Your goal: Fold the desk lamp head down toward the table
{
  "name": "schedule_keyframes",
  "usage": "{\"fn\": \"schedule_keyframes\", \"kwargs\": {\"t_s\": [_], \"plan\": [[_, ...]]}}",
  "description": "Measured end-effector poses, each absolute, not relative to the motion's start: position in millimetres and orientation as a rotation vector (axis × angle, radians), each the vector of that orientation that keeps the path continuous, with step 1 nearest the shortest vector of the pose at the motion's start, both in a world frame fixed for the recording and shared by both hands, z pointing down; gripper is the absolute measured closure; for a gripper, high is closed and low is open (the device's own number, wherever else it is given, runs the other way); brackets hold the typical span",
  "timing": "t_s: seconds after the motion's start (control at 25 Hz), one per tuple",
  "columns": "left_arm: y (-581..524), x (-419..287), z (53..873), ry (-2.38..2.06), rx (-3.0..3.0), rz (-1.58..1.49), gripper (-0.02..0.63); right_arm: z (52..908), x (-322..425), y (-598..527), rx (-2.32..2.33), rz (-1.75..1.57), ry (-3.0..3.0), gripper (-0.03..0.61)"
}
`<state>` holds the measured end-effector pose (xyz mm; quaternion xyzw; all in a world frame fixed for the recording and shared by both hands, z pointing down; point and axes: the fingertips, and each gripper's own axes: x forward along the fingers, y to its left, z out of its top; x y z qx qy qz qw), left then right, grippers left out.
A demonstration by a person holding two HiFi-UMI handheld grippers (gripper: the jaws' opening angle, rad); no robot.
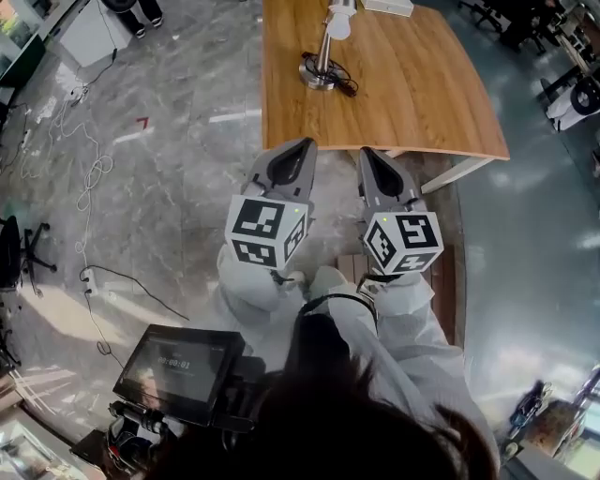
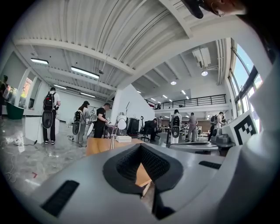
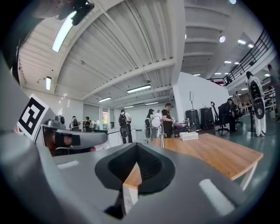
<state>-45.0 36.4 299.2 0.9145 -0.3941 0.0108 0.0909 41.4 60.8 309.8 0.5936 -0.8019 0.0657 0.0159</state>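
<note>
Both grippers are held side by side in front of the person, pointed roughly level toward the wooden table (image 1: 412, 94), with their tips near its near edge; the left gripper (image 1: 302, 147) is seen with its jaws brought fully together and nothing held between them, only a sliver of tabletop being visible past the dark ribbed pads in the left gripper view; the right gripper (image 1: 372, 156) is likewise closed on nothing, the corner of the table being seen beyond its pads in the right gripper view; a marker cube (image 1: 265, 230) is carried on the left gripper and another marker cube (image 1: 403, 242) on the right one, and white sleeves (image 1: 403, 323) are seen behind them; the desk lamp (image 1: 322, 64) is found on the far left part of the table, well apart from both grippers and touched by neither, its round metal base resting on the wood, its stem rising upright and its white head at the top; a black cable (image 1: 343, 82) is coiled at the base; a white box (image 1: 389, 6) lies at the far edge of the table, just beyond the lamp; a grey stone floor (image 1: 187, 84) surrounds the table, and a dark screen (image 1: 178, 361) is seen at the lower left of the head view.
</note>
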Motion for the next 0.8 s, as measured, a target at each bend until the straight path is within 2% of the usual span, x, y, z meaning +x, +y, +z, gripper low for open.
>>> {"fn": "schedule_keyframes", "kwargs": {"t_s": [0.48,0.8], "plan": [[-190.2,5.9,340.0,-1.253,2.62,0.123,0.615,345.6,117.6,-156.9,1.807,0.318,-2.544,0.578],[-306.1,27.7,359.7,-1.175,2.452,0.101,0.615,367.8,153.1,-276.9,1.574,0.441,-2.594,0.578]]}}
